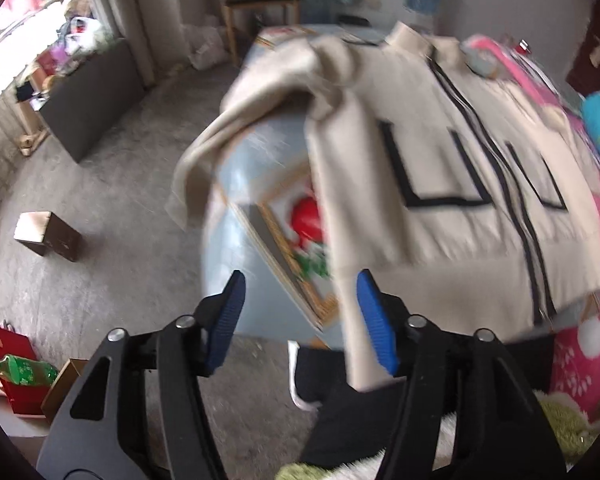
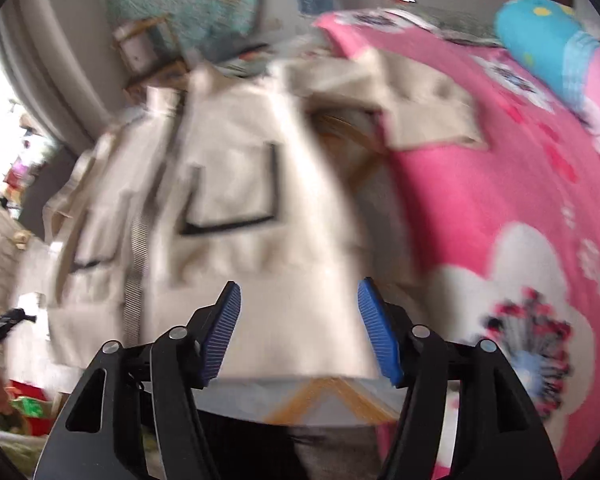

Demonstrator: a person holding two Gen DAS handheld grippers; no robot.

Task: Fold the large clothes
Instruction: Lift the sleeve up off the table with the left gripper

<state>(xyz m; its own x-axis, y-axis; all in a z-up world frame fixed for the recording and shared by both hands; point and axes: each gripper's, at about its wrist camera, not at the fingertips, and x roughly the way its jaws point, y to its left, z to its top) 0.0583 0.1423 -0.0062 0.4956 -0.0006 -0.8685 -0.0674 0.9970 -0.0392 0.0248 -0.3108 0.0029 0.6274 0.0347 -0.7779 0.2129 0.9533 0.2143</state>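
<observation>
Left gripper [image 1: 300, 312]: jaws apart, nothing pinched; a beige strip of the jacket [image 1: 460, 152] hangs against its right pad. Right gripper [image 2: 299, 326]: jaws apart, above the jacket hem, no grip. Jacket: beige, black-trimmed pockets, front up on a blue sheet [image 1: 252, 184], beside a pink blanket [image 2: 500, 184]; one sleeve [image 1: 204, 148] overhangs the edge.

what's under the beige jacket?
The beige jacket lies on a light blue cloth with a framed red picture print, beside a pink blanket. Whatever sits beneath the jacket's middle is covered. Both grippers, left gripper and right gripper, are open.
</observation>
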